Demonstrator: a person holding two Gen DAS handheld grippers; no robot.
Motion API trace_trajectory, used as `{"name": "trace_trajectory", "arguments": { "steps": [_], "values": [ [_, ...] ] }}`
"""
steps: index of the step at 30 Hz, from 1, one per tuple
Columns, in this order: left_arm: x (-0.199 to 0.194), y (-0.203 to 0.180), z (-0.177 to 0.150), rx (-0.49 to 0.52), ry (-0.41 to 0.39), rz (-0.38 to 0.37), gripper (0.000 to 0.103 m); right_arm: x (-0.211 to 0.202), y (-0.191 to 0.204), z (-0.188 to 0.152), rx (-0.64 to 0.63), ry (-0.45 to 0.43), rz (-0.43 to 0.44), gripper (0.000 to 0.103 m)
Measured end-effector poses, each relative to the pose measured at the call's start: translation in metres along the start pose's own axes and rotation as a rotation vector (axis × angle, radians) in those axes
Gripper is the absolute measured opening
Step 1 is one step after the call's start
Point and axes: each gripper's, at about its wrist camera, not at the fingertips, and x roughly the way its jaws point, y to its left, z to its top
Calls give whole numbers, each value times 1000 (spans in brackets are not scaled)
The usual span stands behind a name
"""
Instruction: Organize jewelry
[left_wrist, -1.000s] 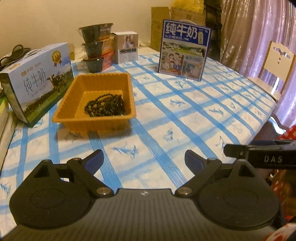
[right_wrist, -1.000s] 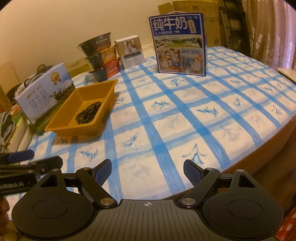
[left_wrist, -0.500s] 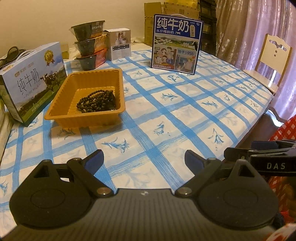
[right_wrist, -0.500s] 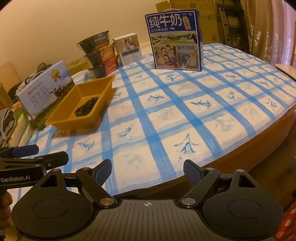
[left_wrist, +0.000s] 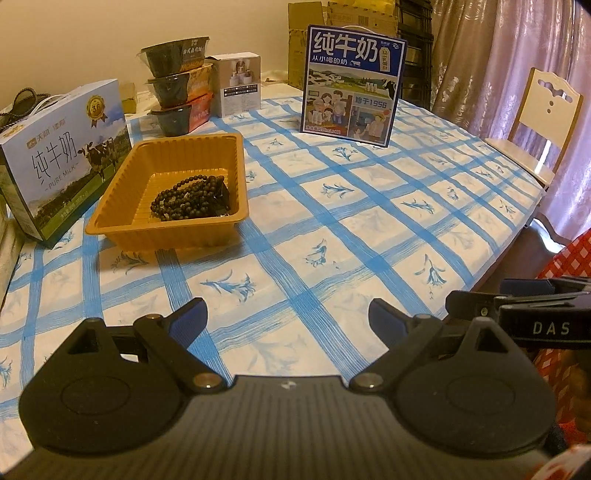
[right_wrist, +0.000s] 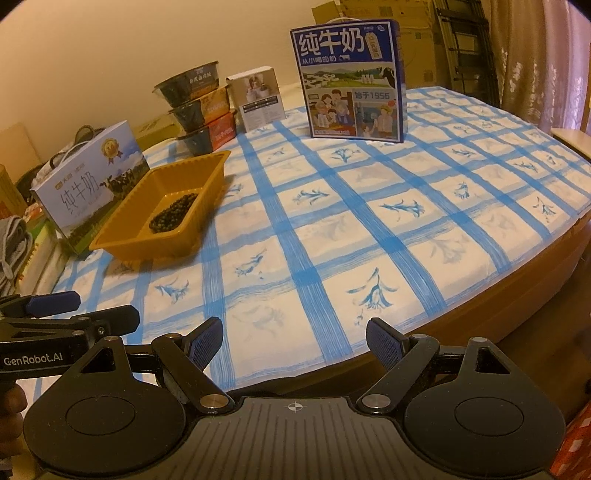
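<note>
Both views have drawn back from the table over the last second: the tray sits farther off and lower in the left view, and the table's near edge, out of the right view before, now crosses it below the jaws.

Nothing lies between the jaws of the left gripper (left_wrist: 288, 314); its blue pads stand wide apart over bare cloth. The right gripper (right_wrist: 293, 341) is just as wide and just as empty, hanging past the near edge of the table (right_wrist: 480, 314). Each gripper shows at the edge of the other's view, side by side and apart.

Farther out, the beads (left_wrist: 192, 197), a dark strand heaped in loops, lie inside the orange tray (left_wrist: 166, 232), toward its right wall. The tray stands on the checked cloth (left_wrist: 332, 221), just beside a pale milk box (left_wrist: 62, 162) on its left. Behind it are stacked bowls (left_wrist: 177, 85), a small white box (left_wrist: 240, 85) and a tall blue carton (left_wrist: 352, 81), all well apart from the grippers.

No other jewelry shows on the cloth, so the work looks either finished or not yet begun; I cannot tell which. If the strand is still to be handled, the left gripper is nearer: it would need to travel forward and left, dip over the tray's rim, and close on a bunched part of the loops without snagging the wall.
</note>
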Motion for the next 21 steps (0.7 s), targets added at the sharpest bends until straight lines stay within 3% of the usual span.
{"name": "trace_trajectory", "arguments": {
  "steps": [21],
  "values": [
    [0,0,1,-2,-1,-1,93,0,3,4,-6,-1,4,84]
  ]
}}
